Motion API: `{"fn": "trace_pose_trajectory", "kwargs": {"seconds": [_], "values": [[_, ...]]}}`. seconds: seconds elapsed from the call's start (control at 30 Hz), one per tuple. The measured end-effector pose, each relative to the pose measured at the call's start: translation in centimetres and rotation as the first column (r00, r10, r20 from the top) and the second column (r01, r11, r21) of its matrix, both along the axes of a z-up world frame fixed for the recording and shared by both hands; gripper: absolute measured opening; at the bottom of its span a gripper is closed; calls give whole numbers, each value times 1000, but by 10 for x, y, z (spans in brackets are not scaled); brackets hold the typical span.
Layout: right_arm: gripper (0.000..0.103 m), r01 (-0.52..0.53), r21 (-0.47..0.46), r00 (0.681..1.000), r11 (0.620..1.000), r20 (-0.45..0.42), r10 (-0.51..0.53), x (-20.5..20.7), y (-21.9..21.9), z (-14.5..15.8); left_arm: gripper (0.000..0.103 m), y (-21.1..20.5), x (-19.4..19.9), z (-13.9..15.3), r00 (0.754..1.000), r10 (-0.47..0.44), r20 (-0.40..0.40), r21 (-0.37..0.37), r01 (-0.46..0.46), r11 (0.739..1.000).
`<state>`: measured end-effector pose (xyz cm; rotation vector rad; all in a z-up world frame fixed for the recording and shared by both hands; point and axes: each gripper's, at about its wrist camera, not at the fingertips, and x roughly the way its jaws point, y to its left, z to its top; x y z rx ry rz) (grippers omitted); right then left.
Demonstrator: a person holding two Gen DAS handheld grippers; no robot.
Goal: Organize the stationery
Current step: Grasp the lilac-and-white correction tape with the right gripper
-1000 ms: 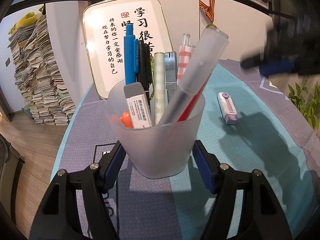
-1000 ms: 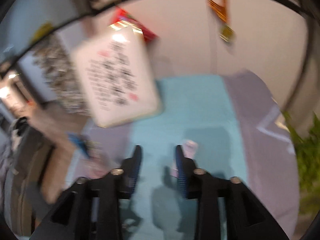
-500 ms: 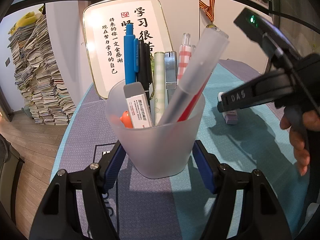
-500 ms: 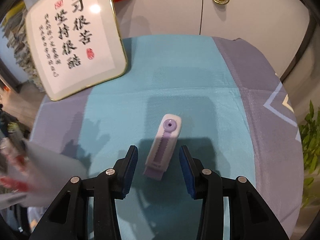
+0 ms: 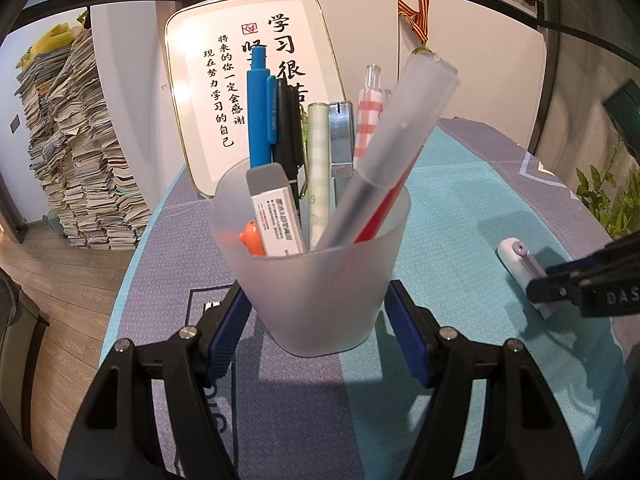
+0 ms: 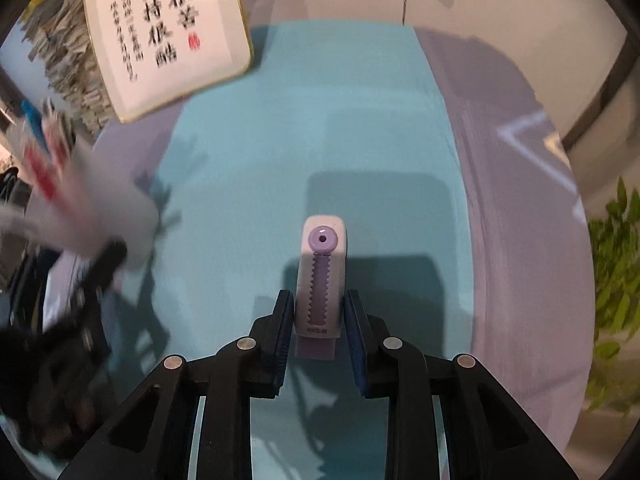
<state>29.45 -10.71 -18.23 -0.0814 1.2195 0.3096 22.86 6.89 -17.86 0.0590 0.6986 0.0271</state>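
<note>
— Stationery first: where does the purple-and-white eraser (image 6: 320, 276) lie?

— Flat on the teal middle band of the tablecloth (image 6: 248, 184), well in from the edges, its round purple end pointing toward the far edge where the framed calligraphy board (image 6: 164, 32) leans against the wall.

— And the right gripper (image 6: 319, 320)?

— Its blue pads flank the near half of the eraser, one on each long side. The jaws are narrowed almost to its width; whether they press it or only stand just beside it I cannot tell. In the left wrist view the same gripper (image 5: 560, 292) covers the eraser's (image 5: 516, 260) near end.

— The left gripper (image 5: 316, 324)?

— Its pads sit against both sides of the frosted pen cup (image 5: 316, 280), low on the wall, jaws spread about as wide as the cup's base. The cup stands upright on the cloth's (image 5: 460, 184) purple band, toward the left edge.

— What's in the cup?

— A blue pen (image 5: 260, 108), a black pen (image 5: 288, 132), a white eraser in a grey sleeve (image 5: 276, 212), something orange (image 5: 252, 240), a green checked pen (image 5: 318, 176), a pink checked one (image 5: 370, 124), a metal clip-like piece (image 5: 341, 140), and a frosted tube (image 5: 392, 148) leaning right with a red pen inside.

— Beyond the table?

— A tall stack of papers (image 5: 76, 152) on the floor at left, green leaves (image 6: 616, 264) at right.
</note>
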Motion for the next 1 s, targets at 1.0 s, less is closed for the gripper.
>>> {"fn": "trace_pose_trajectory", "kwargs": {"seconds": [1.0], "values": [[44, 29, -13, 998, 999, 62, -28, 26, 8, 0, 68, 4, -13, 17, 988, -1, 152, -41, 7, 999]]}}
